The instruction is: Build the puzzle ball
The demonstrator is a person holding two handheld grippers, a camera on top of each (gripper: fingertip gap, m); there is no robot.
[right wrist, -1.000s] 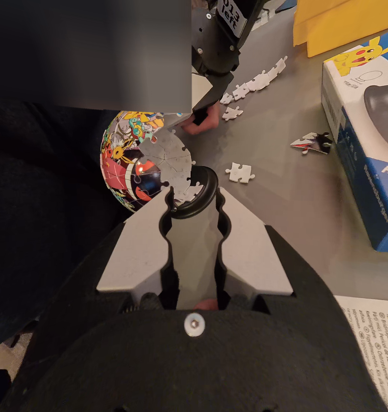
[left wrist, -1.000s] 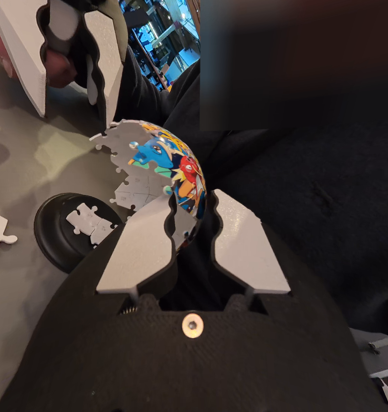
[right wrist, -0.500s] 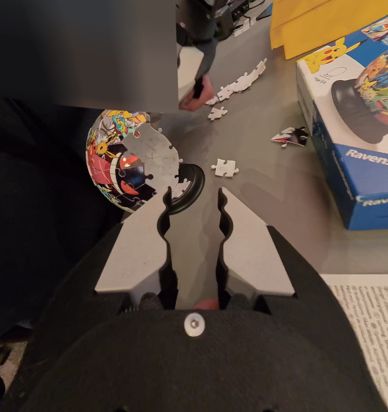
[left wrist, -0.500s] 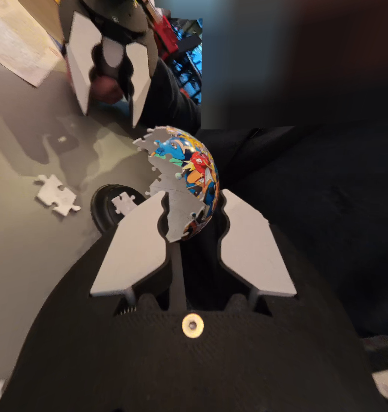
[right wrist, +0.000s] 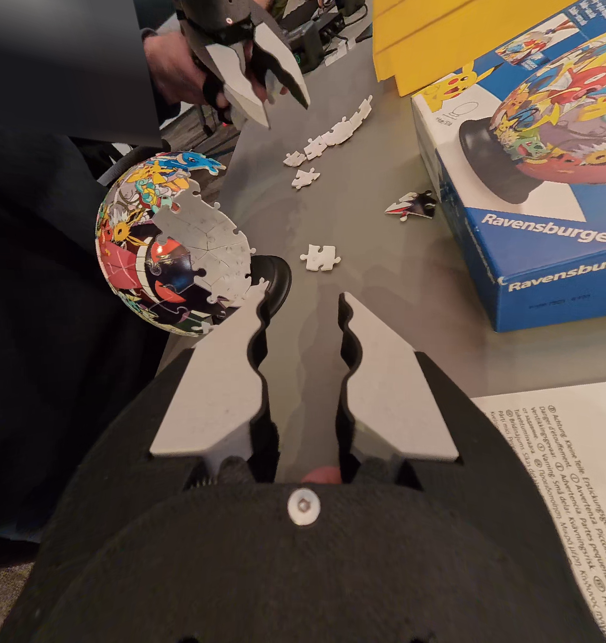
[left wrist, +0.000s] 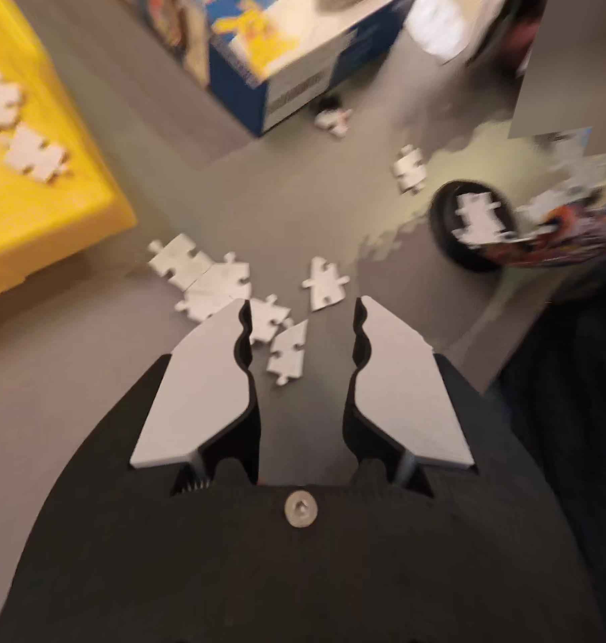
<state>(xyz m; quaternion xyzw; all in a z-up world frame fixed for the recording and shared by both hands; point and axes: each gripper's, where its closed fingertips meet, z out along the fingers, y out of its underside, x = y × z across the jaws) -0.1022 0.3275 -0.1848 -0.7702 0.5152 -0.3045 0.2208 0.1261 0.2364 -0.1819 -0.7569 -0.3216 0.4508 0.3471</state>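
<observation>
The half-built puzzle ball (right wrist: 155, 250) is a colourful shell with a white inside. It leans at the table's near edge against the black stand (right wrist: 277, 278). My right gripper (right wrist: 302, 295) is open and empty, its left fingertip just beside the stand. My left gripper (left wrist: 303, 302) is open and empty, low over several loose white pieces (left wrist: 287, 351). It also shows in the right wrist view (right wrist: 286, 113), above a row of white pieces (right wrist: 333, 132). In the blurred left wrist view, the ball (left wrist: 566, 240) and stand (left wrist: 437, 222) are at the far right.
The blue puzzle box (right wrist: 538, 261) lies at the right, with a yellow tray (left wrist: 33, 208) holding pieces beyond it. A single white piece (right wrist: 320, 257) and a coloured piece (right wrist: 413, 205) lie on the grey table. A printed sheet (right wrist: 555, 452) is at the near right. My hands' fingertips stand some 25 cm from each other.
My left gripper has left the ball, which was between its fingers, and swung over to the loose white pieces. The ball stays by the stand. My right gripper has drawn back slightly.
</observation>
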